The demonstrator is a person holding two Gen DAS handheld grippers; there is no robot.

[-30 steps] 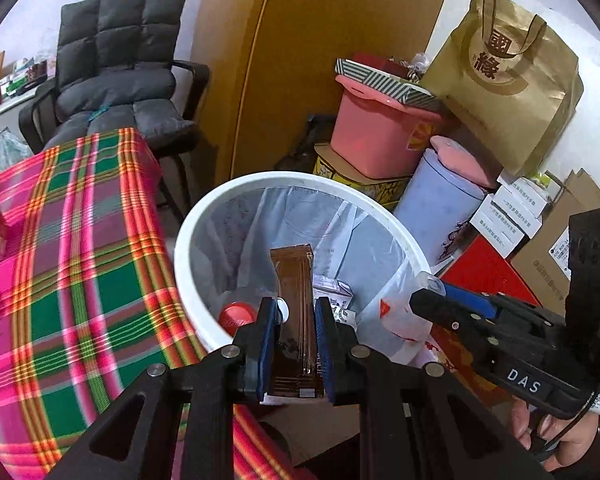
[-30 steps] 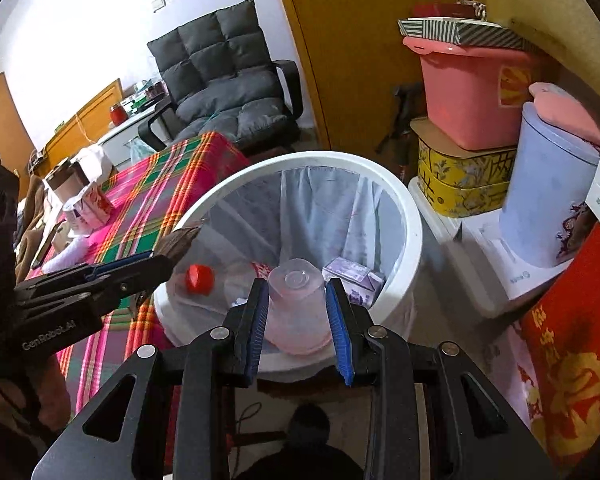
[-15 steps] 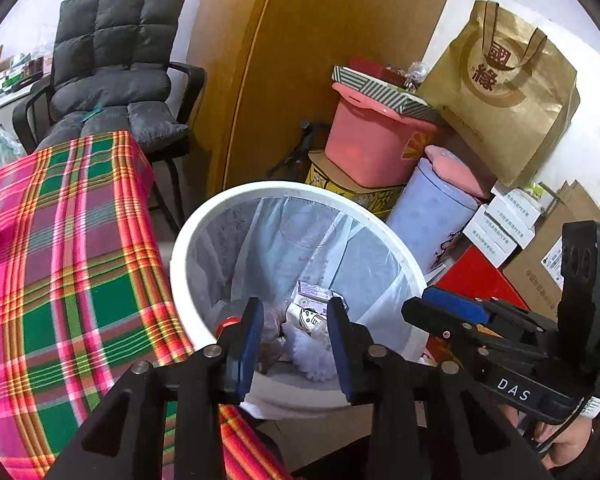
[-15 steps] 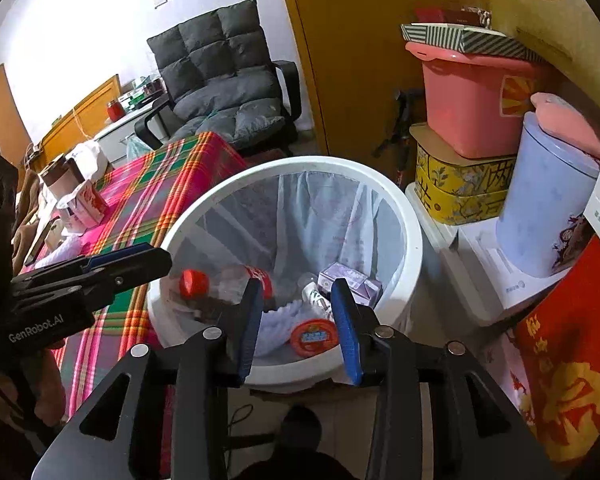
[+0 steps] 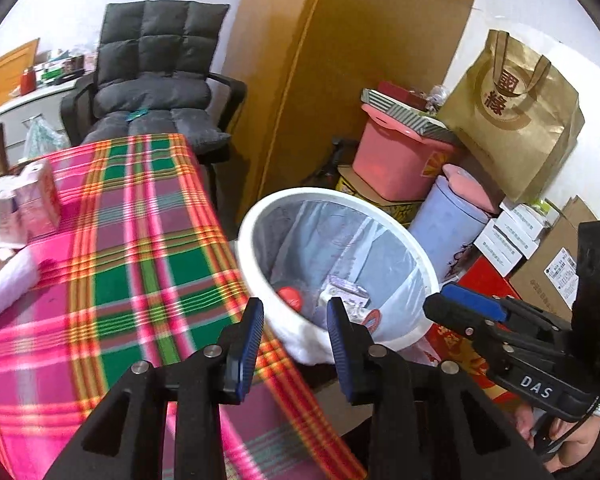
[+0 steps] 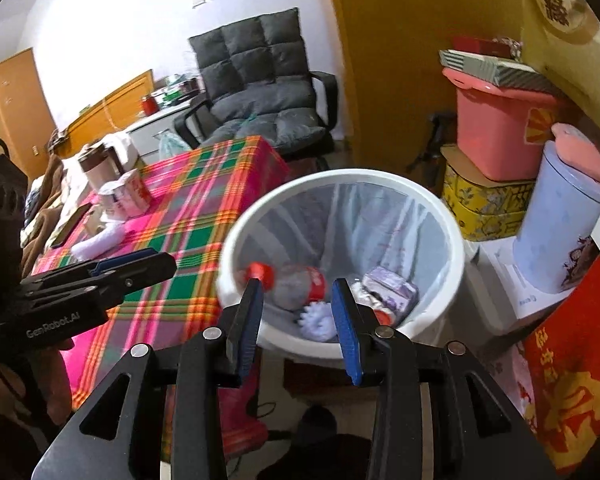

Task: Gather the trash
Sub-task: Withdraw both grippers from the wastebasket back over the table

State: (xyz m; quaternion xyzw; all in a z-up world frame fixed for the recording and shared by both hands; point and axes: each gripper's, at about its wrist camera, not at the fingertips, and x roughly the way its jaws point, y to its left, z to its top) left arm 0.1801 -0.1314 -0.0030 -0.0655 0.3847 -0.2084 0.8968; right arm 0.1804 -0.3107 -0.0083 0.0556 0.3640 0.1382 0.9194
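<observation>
Trash collected inside white bin (image 6: 452, 240), lined with pale bag: clear bottle with red cap (image 6: 296, 280), purple carton (image 6: 392, 286), white ruffled piece (image 6: 318, 320), possibly a cup, blurred. Left gripper (image 5: 296, 338) parted, nothing between blue pads, hanging over bin's near rim beside plaid tablecloth (image 5: 120, 264). Right gripper (image 6: 298, 320) likewise parted and empty, above bin.

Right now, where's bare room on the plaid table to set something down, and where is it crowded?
Free: the broad middle of the plaid tablecloth, from the white towel across to the edge beside the white bin, and the far corner by the grey chair. Crowded: the far left, with cartons and a phone. Floor right of the bin is stacked with boxes.
</observation>
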